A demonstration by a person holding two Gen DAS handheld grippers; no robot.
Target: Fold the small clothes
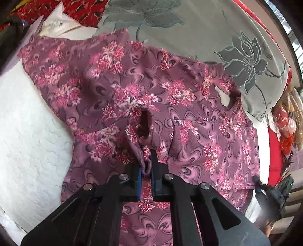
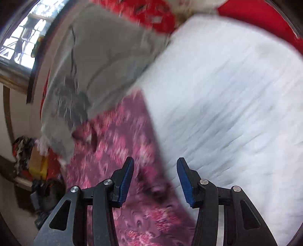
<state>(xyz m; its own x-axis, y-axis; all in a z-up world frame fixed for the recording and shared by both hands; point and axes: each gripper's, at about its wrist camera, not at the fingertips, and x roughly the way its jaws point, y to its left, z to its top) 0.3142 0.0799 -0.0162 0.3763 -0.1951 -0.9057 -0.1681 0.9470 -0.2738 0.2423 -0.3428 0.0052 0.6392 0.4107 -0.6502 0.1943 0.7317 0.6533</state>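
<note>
- The left claw [image 1: 145, 168] is clamped on a bunched fold of the purple floral garment [image 1: 189, 121]; its two blue-padded fingers [image 1: 139, 177] stand close together with the gathered hem pinched between them.
- The garment is mauve with pink flower clusters and swirl patterns. It lies spread across the white quilted bed cover [image 1: 28, 132], wrinkled and partly doubled over itself near the pinched spot.
- Just beyond the pinch, the cloth forms a dark hollow opening where it is lifted off the rest of the fabric.
- Toward the far right side of the garment a small gap [image 1: 226, 98] shows a pale surface underneath.
- The upper edge of the garment reaches onto a grey cushion with large flower outlines [image 1: 244, 62], which sits on the bed behind it.
- Red patterned fabric [image 1: 62, 9] lies in the far left corner, next to a white crumpled item [image 1: 56, 24].
- The right claw [image 2: 155, 181] is spread wide with nothing between its blue pads [image 2: 126, 183]. It hangs above the border where the garment [image 2: 121, 136] meets the bed cover [image 2: 236, 113].
- The right wrist view is heavily blurred, so fine detail of the cloth there cannot be read.
- In that view the grey cushion [image 2: 98, 60] overlaps the garment's far end, and a window [image 2: 20, 36] shows in the upper left corner.
- Cluttered coloured items [image 2: 32, 159] sit low at the left edge beside the bed; what they are cannot be told.
</note>
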